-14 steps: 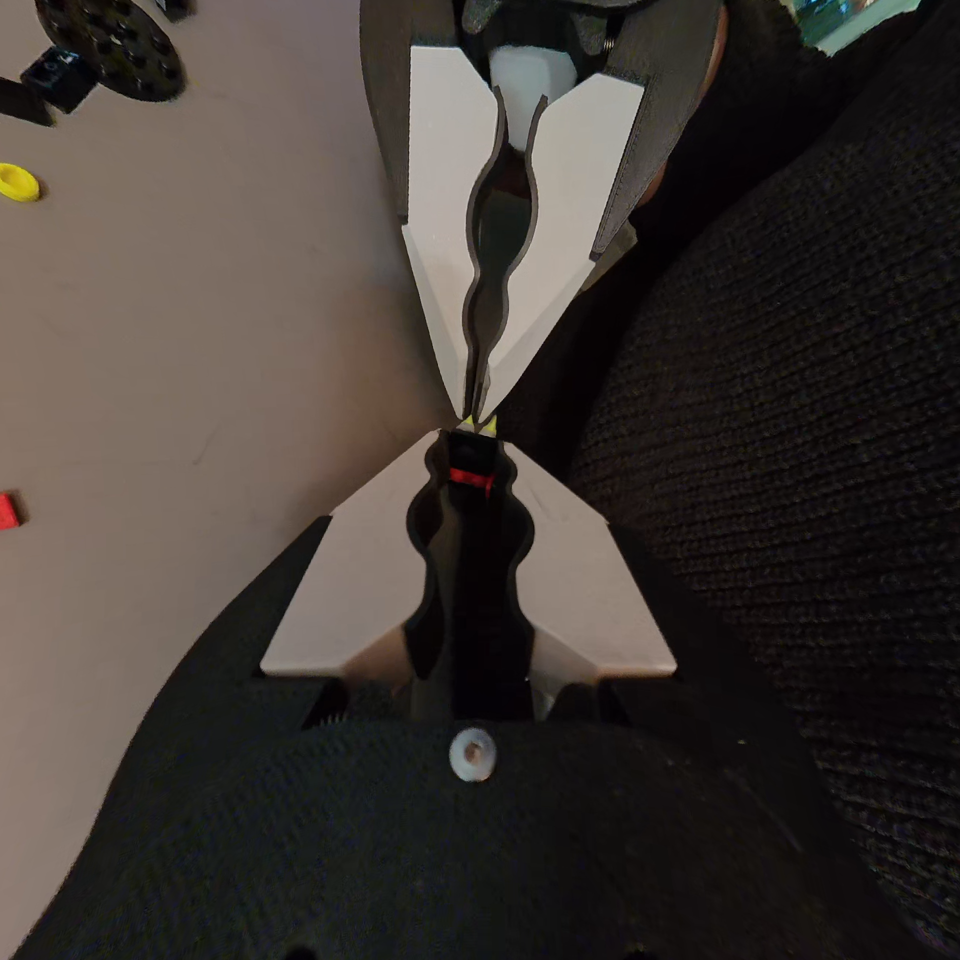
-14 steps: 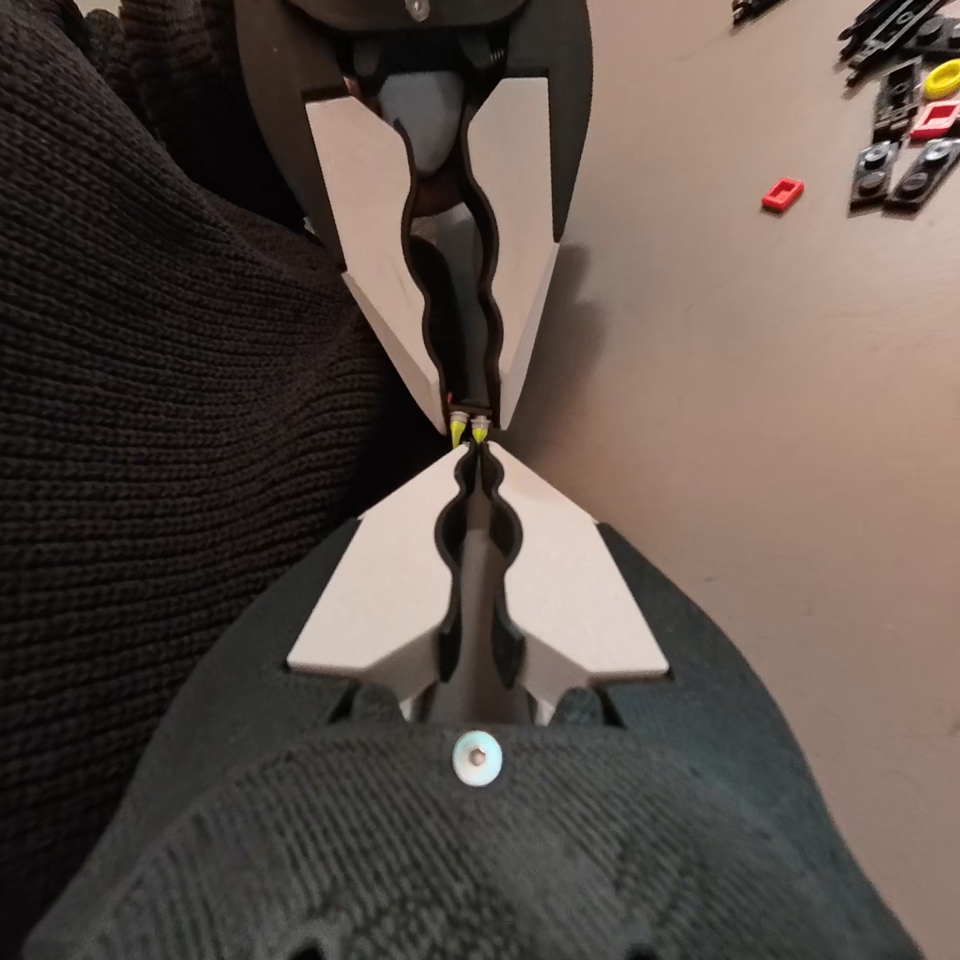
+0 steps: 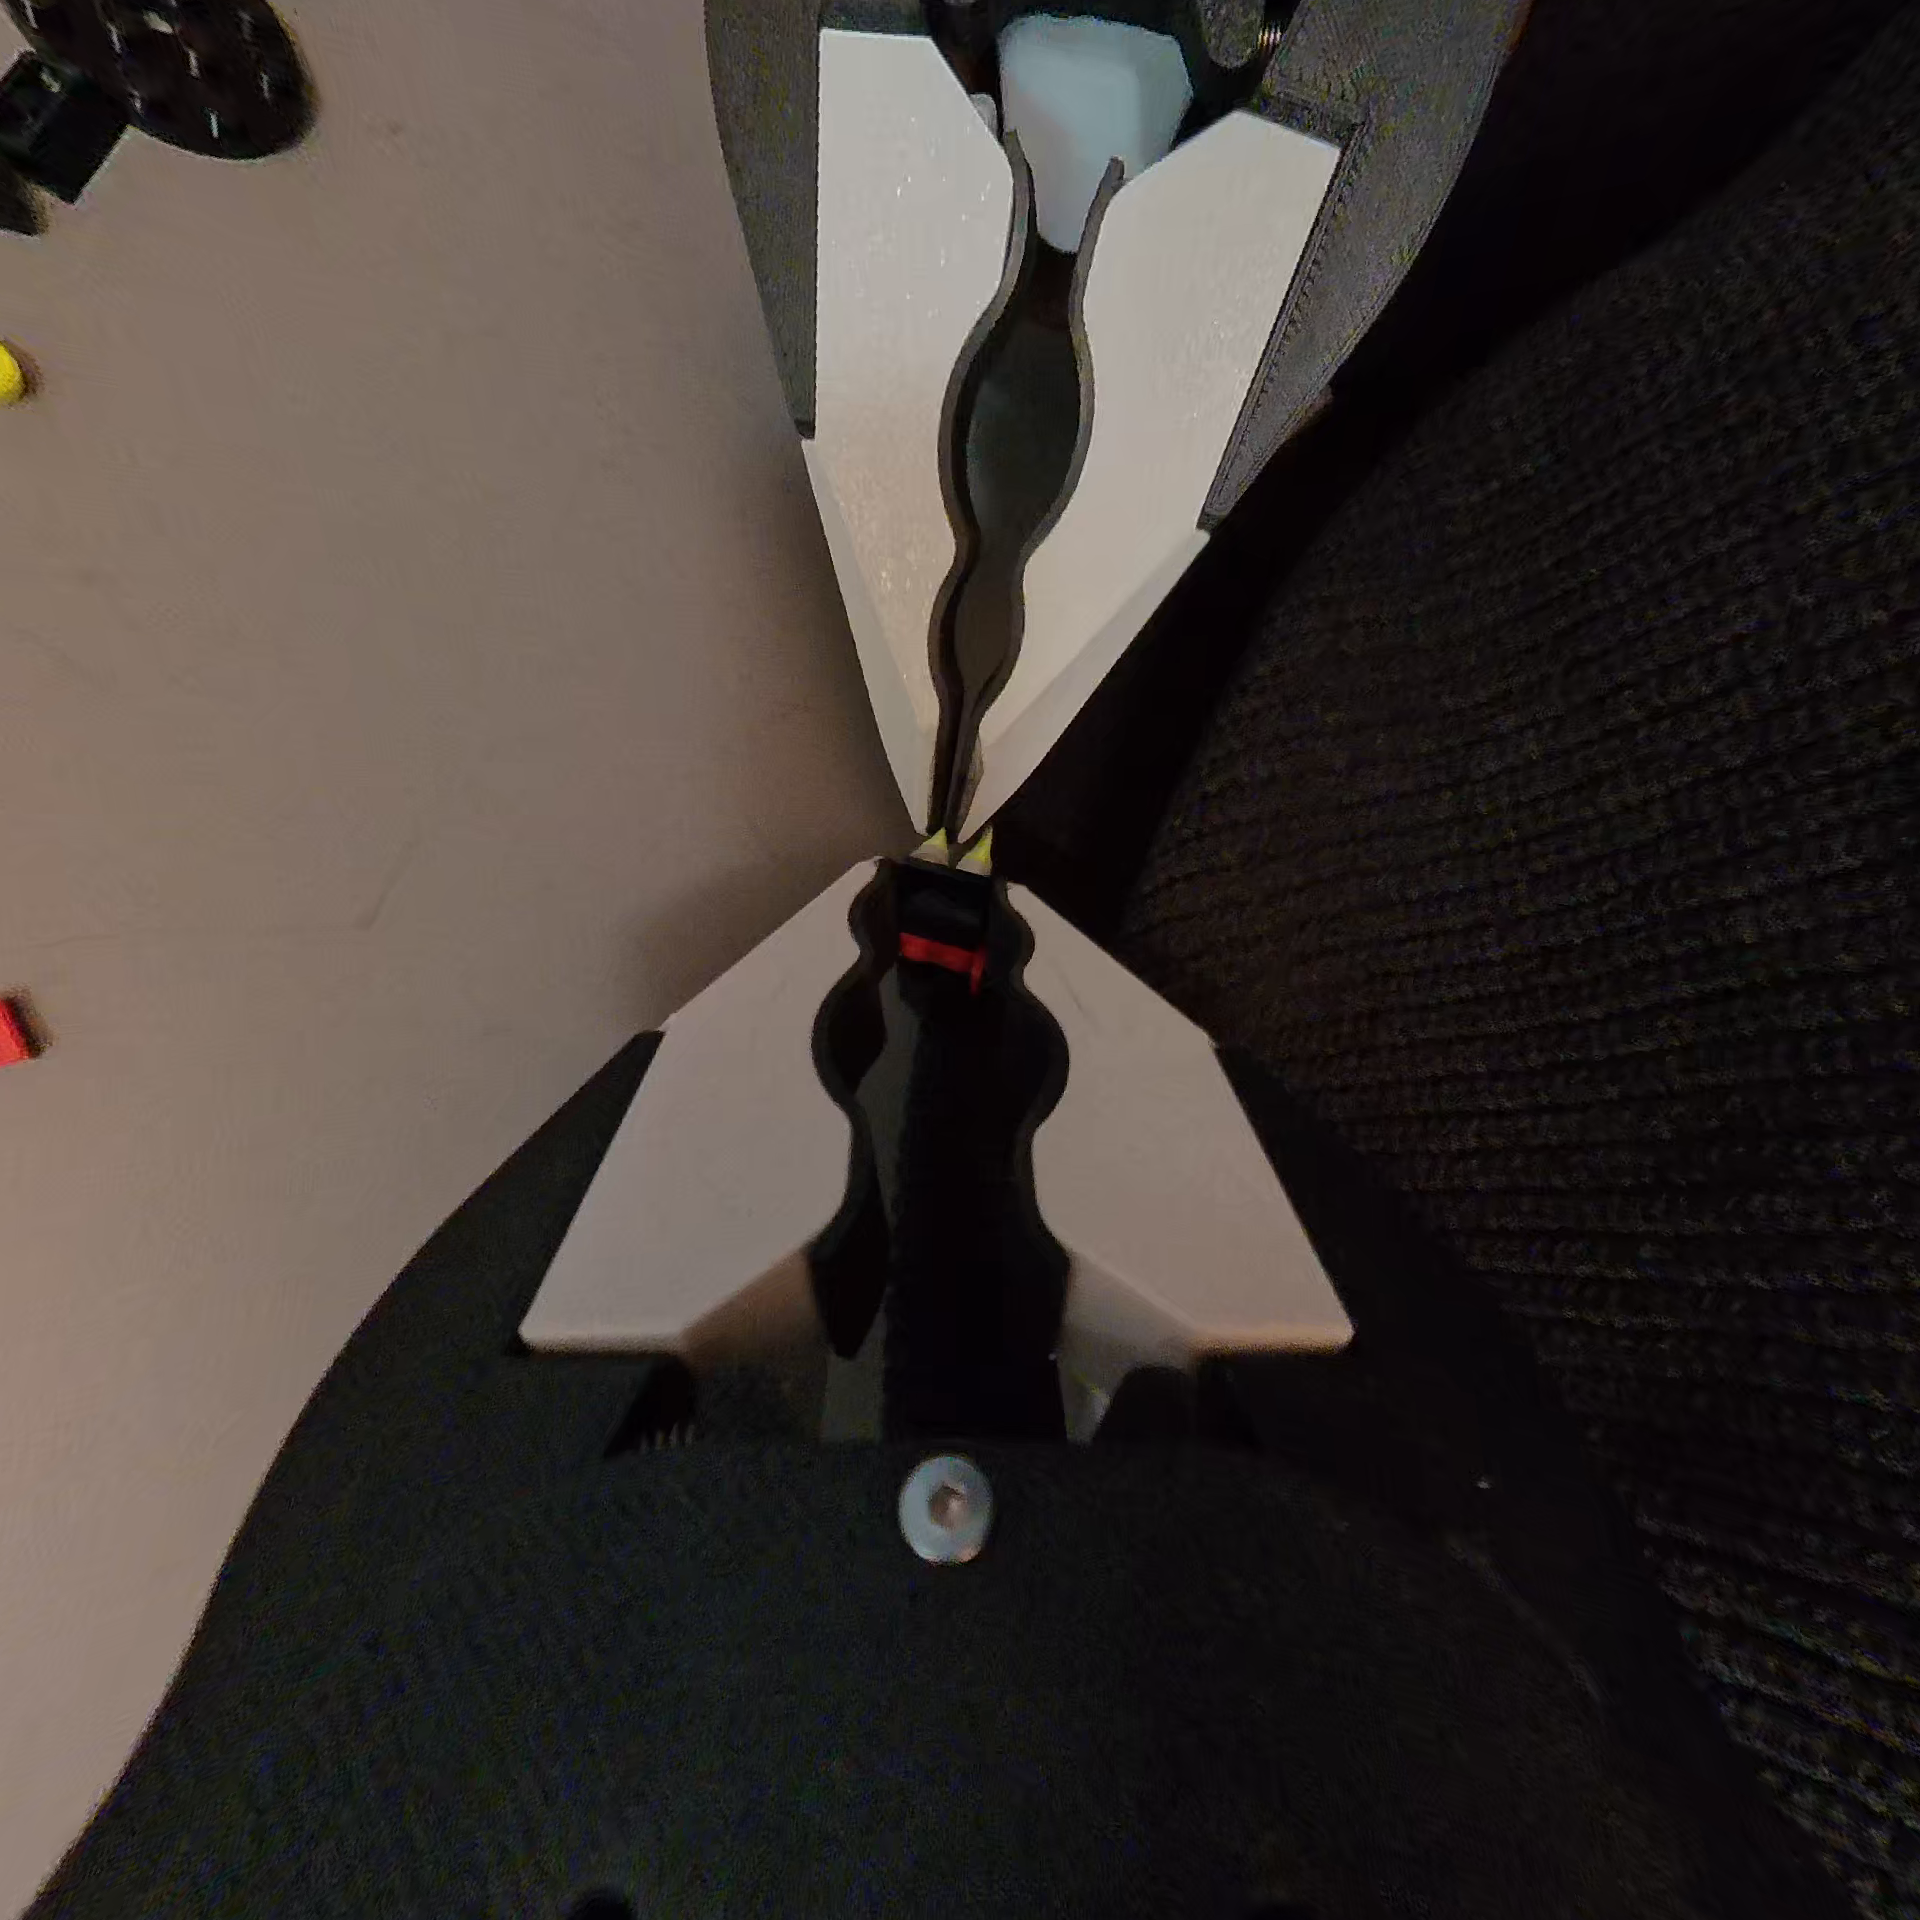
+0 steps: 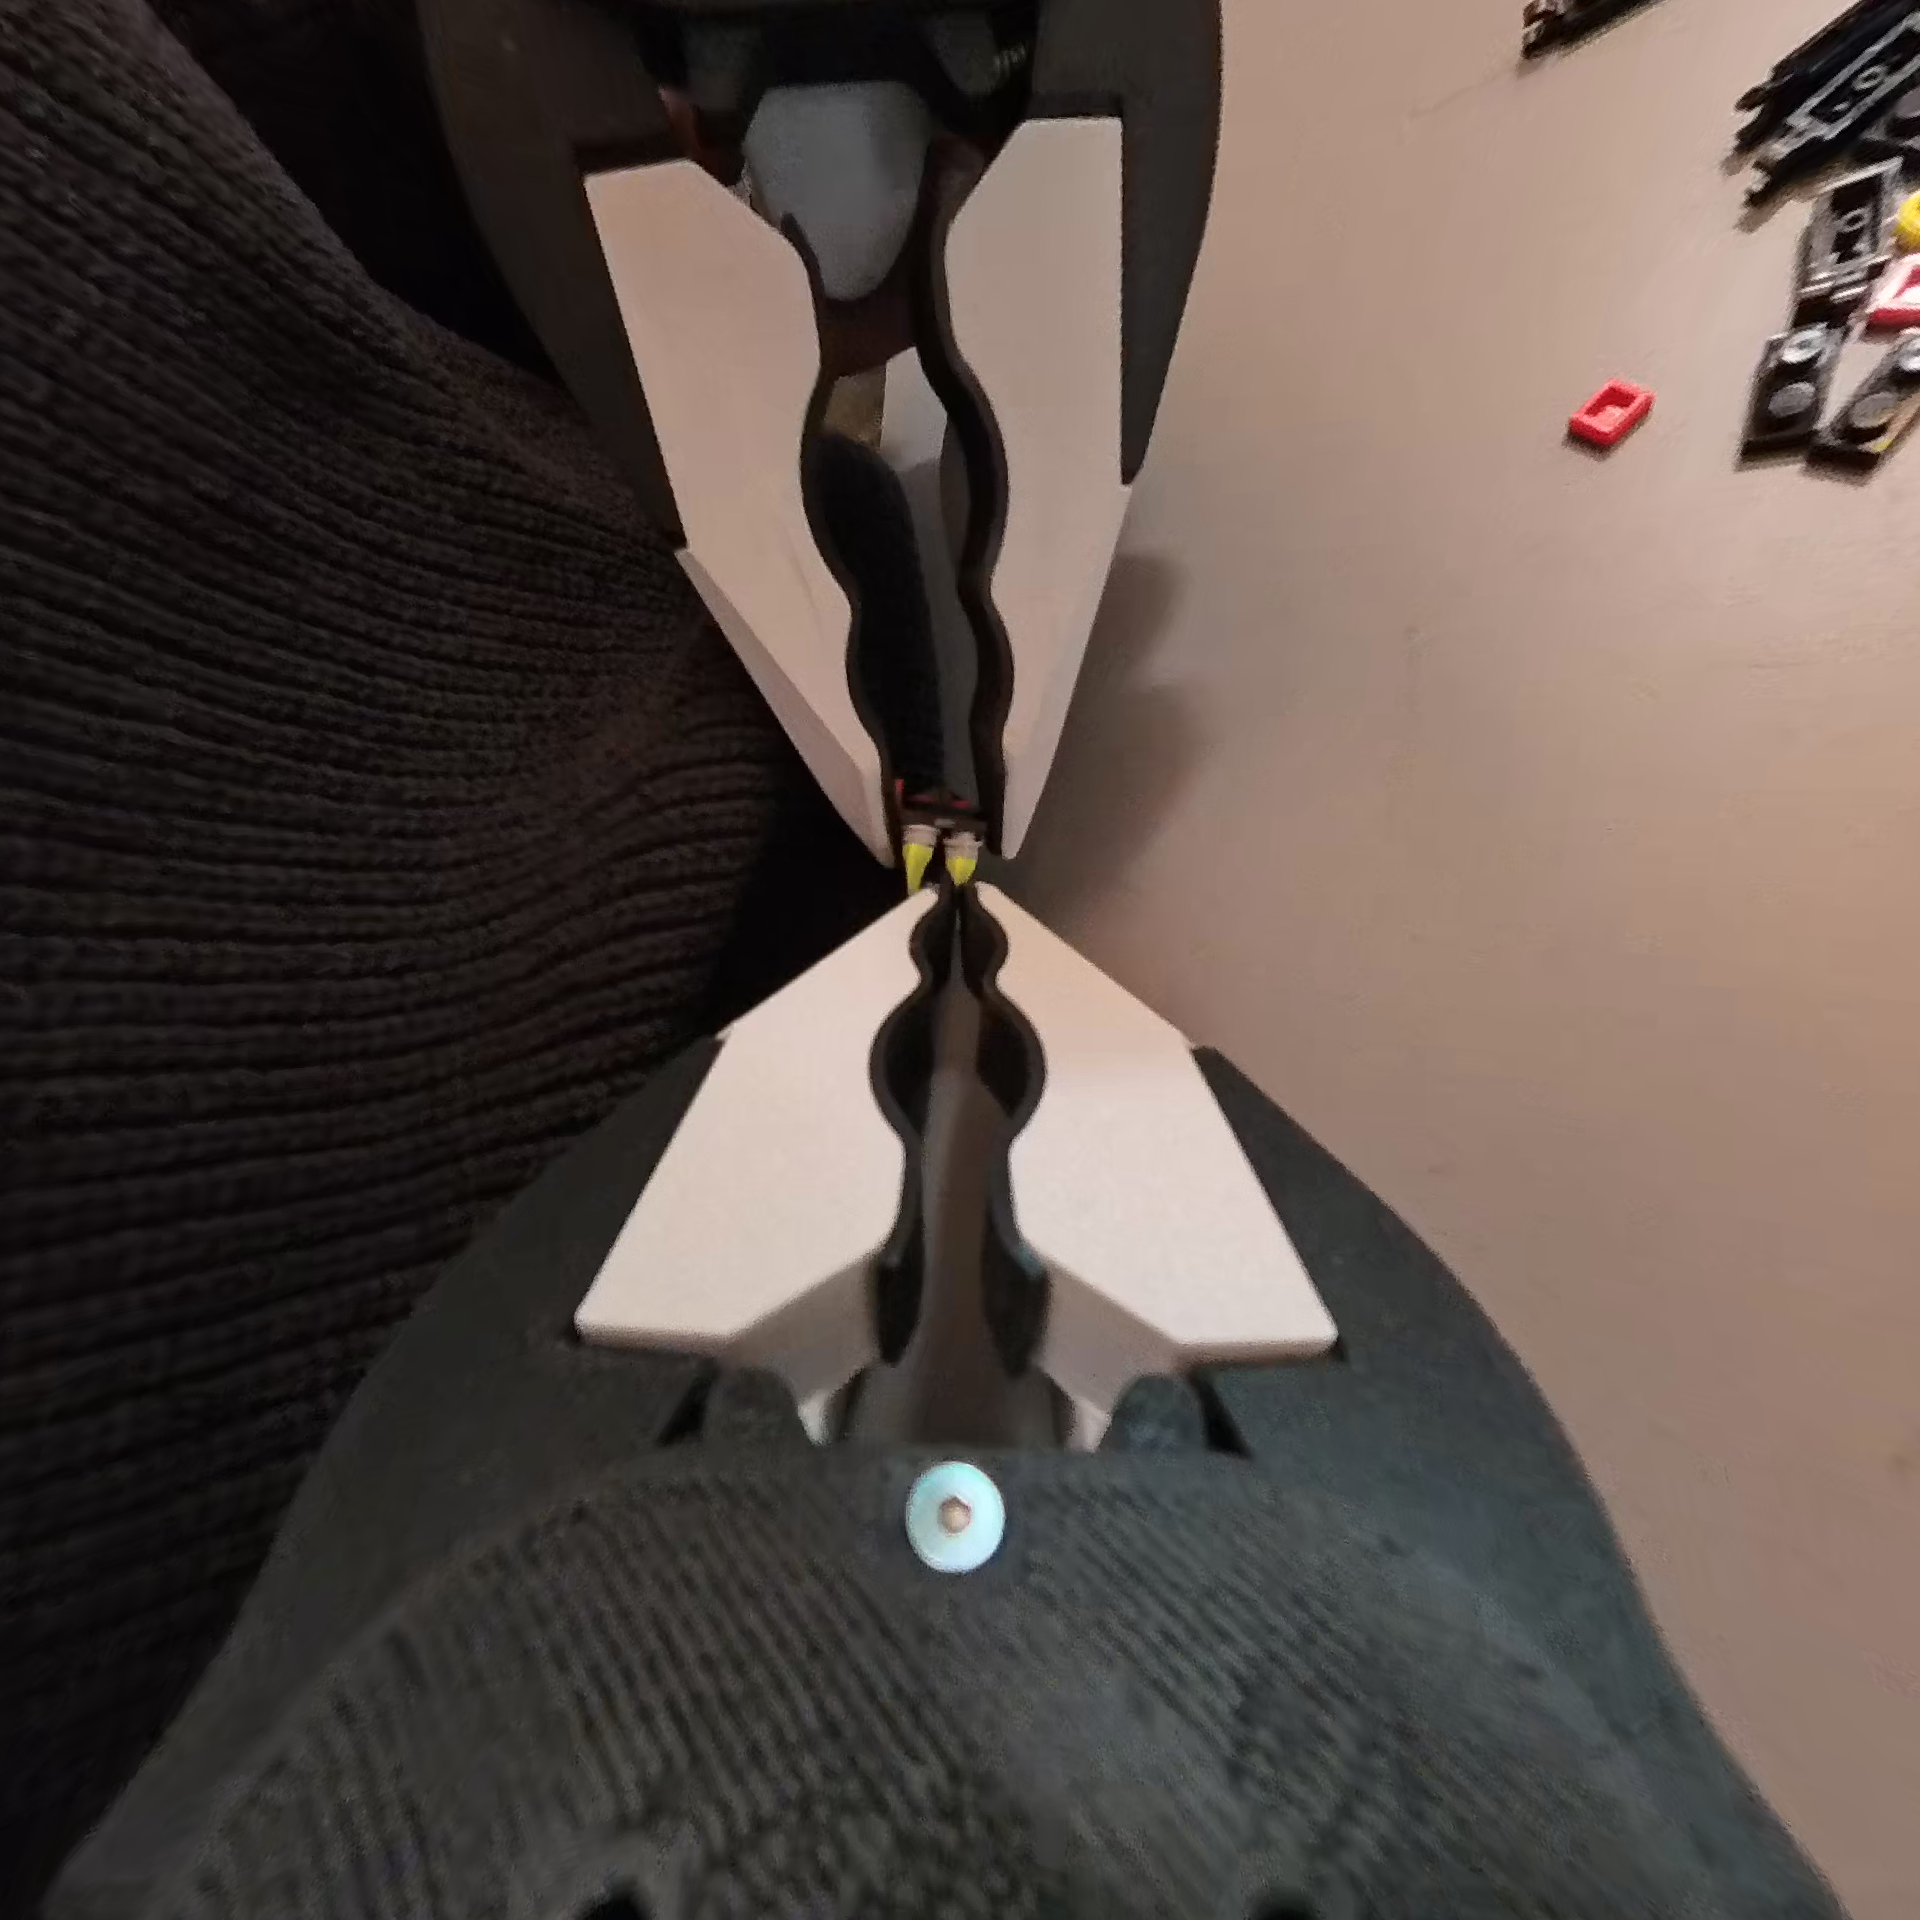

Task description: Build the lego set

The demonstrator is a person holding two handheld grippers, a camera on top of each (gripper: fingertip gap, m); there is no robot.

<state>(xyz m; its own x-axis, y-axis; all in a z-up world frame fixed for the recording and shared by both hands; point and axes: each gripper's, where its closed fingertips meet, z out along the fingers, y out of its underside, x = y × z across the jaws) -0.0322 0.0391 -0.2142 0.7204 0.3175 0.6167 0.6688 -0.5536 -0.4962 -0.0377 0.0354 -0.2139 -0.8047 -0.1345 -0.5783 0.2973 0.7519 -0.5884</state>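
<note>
- The table (image 3: pixel 395 644) is a plain tan surface beneath both tools, and a dark knitted sleeve (image 3: pixel 1558 935) fills one side of each view.
- The left gripper (image 3: pixel 940 883) is closed on a small black and red lego assembly (image 3: pixel 940 925), pinched right at its tips and held above the table.
- The right gripper (image 4: pixel 951 914) faces it tip to tip. Its fingers are pressed together with barely a slit between them, and whether they pinch anything I cannot tell.
- Two yellow cones (image 4: pixel 935 862) stick out of the assembly's end, side by side, pointing at the right gripper's tips and just about touching them.
- The step in hand looks like seating or adjusting those cones. To do it well, I would hold the left gripper still as an anvil, keep both tools on one line, and push straight along the cones' axis; a sideways nudge could pop them off or twist the assembly out of its shallow grip.
- Loose pieces, well apart from the work: a cluster of black plates (image 4: pixel 1829 312) in the right wrist view, too blurred to count, with one red piece (image 4: pixel 1608 412) near it.
- The left wrist view shows one round black plate (image 3: pixel 197 83), one black brick (image 3: pixel 47 135), one yellow piece (image 3: pixel 8 374) and one red piece (image 3: pixel 12 1031), both cut by the frame edge.
</note>
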